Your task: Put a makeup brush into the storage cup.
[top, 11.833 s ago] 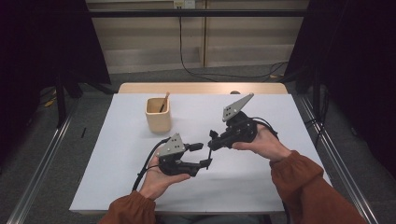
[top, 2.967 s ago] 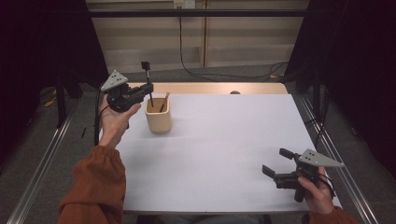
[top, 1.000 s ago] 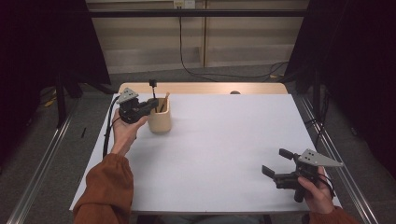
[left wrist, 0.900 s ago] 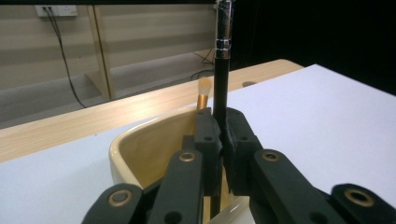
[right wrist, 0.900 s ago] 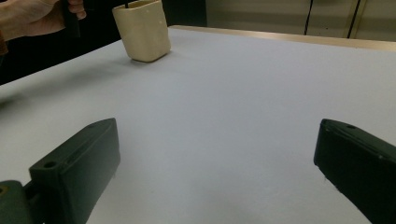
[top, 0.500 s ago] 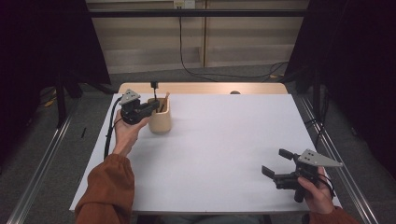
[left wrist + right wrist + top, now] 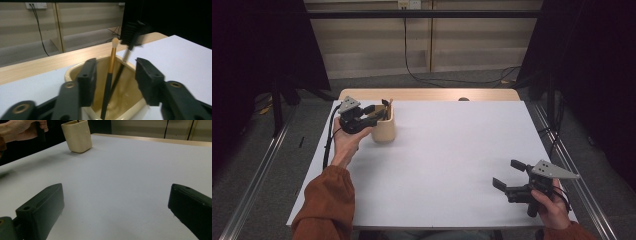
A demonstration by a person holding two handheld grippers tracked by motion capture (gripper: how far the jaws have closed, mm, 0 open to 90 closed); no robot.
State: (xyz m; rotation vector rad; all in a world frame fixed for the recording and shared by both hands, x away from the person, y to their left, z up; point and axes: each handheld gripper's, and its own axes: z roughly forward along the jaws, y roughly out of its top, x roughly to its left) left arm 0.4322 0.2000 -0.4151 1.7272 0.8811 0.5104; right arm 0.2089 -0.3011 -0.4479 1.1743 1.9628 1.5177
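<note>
Our left gripper (image 7: 113, 75) has just been opening its jaws; they now stand apart over the cup (image 7: 75, 71) at the far left of the surface (image 7: 447, 165), pressing on nothing. Half a second ago they were together on the black comb brush (image 7: 133, 32); now it leans free inside the cup beside the gold-handled brush (image 7: 111, 65), so we judge the drop done and the hand free to back off. Near right, the right gripper (image 7: 115, 210) rests with jaws wide apart and empty.
</note>
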